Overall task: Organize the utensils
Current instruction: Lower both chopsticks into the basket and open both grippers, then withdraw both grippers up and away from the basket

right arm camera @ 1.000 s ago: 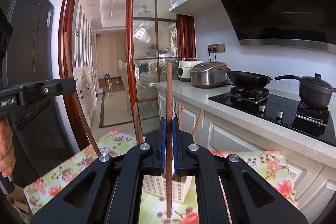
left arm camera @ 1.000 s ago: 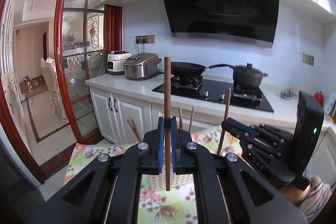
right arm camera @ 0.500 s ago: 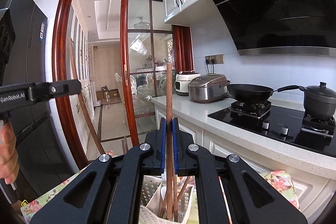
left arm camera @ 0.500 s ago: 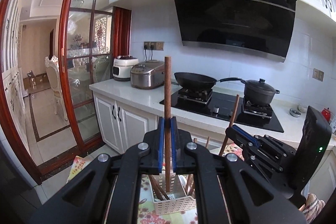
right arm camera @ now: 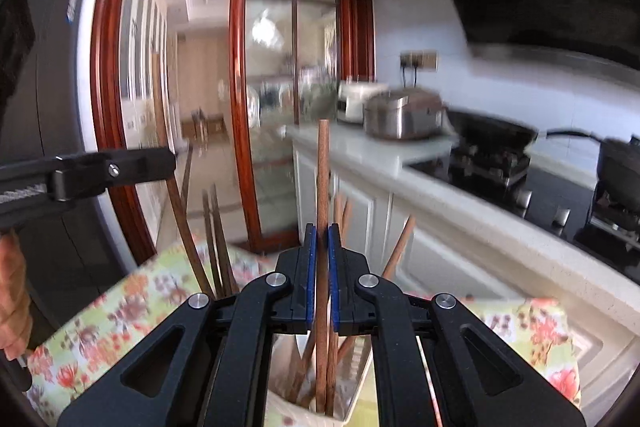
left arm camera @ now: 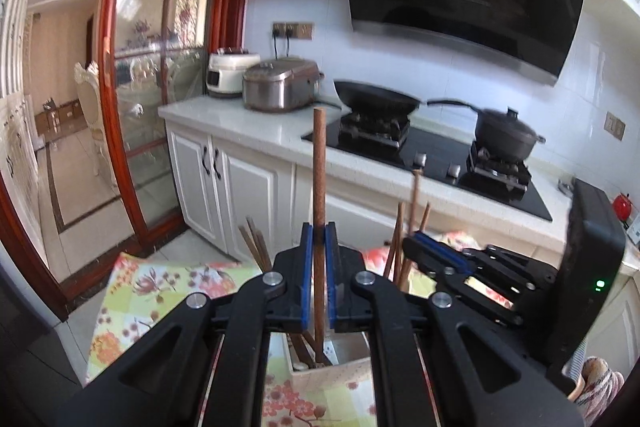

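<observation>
Through the left wrist view, my left gripper (left arm camera: 319, 233) clamped a long brown wooden chopstick (left arm camera: 319, 167) upright, its tip inside the white slotted plastic holder (left arm camera: 332, 371); lowering it straight seemed best.

Through the right wrist view, my right gripper (right arm camera: 321, 233) pinched another brown wooden chopstick (right arm camera: 322, 167) above that holder (right arm camera: 304, 415); I judged releasing only once seated wise.

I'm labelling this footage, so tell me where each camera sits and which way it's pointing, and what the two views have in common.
Left wrist: sits on the left hand-held gripper, looking along its fingers, past the upright chopstick it pinches, toward the stove; the right hand-held gripper shows at right.
Right wrist: sits on the right hand-held gripper, facing the glass door with its own chopstick; the left gripper and the person's left hand show at left.
Shared: the white utensil basket, the floral tablecloth, the rice cooker.
</observation>
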Available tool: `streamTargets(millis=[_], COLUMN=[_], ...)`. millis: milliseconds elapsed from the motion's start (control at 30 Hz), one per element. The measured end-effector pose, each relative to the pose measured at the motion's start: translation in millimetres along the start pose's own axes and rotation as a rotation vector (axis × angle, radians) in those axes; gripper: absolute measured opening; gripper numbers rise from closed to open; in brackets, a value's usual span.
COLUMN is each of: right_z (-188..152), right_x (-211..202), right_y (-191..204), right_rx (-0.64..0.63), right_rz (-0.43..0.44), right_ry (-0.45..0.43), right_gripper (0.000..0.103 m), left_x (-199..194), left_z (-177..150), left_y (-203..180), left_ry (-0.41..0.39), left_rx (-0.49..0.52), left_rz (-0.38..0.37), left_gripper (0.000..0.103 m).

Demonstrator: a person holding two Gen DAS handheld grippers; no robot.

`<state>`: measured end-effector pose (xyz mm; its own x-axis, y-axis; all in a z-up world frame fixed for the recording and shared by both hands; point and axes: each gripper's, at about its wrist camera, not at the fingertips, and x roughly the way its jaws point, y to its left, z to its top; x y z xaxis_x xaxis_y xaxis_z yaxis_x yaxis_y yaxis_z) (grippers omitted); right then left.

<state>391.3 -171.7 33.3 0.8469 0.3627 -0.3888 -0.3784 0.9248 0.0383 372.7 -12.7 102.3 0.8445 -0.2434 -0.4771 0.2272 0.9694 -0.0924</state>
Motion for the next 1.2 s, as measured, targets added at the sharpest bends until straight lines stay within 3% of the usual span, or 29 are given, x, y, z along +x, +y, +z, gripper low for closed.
streamTargets(millis=[133,300,400,433,467,567,633,900,1067,1200], right_z=[-11.8,-16.9,-17.2,-17.2,-17.5,-15.5,-13.8,-1.1,9.5,6.1], right_x=[13.9,14.8,11.4,9.2,5.3,-5.5,-12.8,-48.5,-83.1,-110.6], right_y=[3.4,1.7,2.9,2.2,0.3,-5.0,-7.5,-11.5,-2.6,4.1], right_rx=[-0.004,0.008,-0.002,0.003,0.017,0.031,0.030,0.034,0.032,0.043], right_rz=[0.008,0.014,0.001,-0.002,-0.001,-0.001,-0.010,-0.033,-0.064,-0.078], right_ry=[0.052,0.052,0.042,0.037,0.024,-0.004,-0.015,-0.066,-0.118,-0.149], right_gripper=[0.006,0.008,0.022,0.038,0.047,0.047,0.047,0.047,0.074,0.079], left_x=[17.1,32.3,31.3,28.8,25.8,11.3,0.5,-55.9,-101.0,-128.3], left_z=[-13.2,-27.1,-32.9,-34.0,-34.4,-36.5,-37.4,-36.7,-34.0,-39.2], left_y=[0.4,13.8,19.1,20.6,21.7,23.7,26.7,34.8,25.6,19.1], left_ry=[0.045,0.084,0.084,0.079,0.073,0.041,0.018,-0.129,-0.247,-0.325], left_rx=[0.009,-0.031,-0.042,-0.047,-0.049,-0.038,-0.036,-0.061,-0.042,-0.050], left_rz=[0.003,0.019,0.040,0.045,0.053,0.094,0.131,0.248,0.307,0.309], left_gripper=[0.006,0.006,0.015,0.019,0.024,0.028,0.039,0.098,0.098,0.098])
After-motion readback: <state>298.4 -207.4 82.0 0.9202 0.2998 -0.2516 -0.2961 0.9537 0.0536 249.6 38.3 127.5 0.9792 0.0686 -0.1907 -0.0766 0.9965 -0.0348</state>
